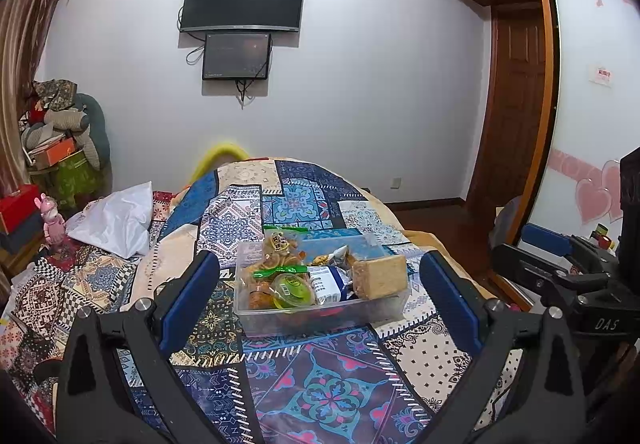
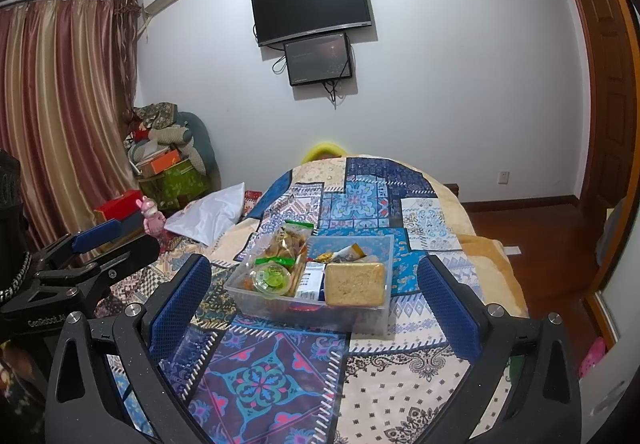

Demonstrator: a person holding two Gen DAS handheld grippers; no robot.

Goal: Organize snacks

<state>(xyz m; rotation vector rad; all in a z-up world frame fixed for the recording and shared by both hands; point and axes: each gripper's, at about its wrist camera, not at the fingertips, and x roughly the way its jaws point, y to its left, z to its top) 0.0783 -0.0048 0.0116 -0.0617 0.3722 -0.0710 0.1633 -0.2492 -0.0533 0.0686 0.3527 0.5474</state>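
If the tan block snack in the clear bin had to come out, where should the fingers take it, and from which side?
Grip the tan block snack across its two broad flat faces near the upper edge, coming from above. It leans on edge at the right end of the clear bin, rising past the rim; the bin walls probably block a sideways approach.

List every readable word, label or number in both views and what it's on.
"DAS": on the right tongs, black body, seen from the left wrist.
"GenRobot_H", cut off: on the left tongs, black body, seen from the right wrist.
Snack wrappers in the clear container: print too small to read.
TV logo, wardrobe red sticker: blurred, unreadable.
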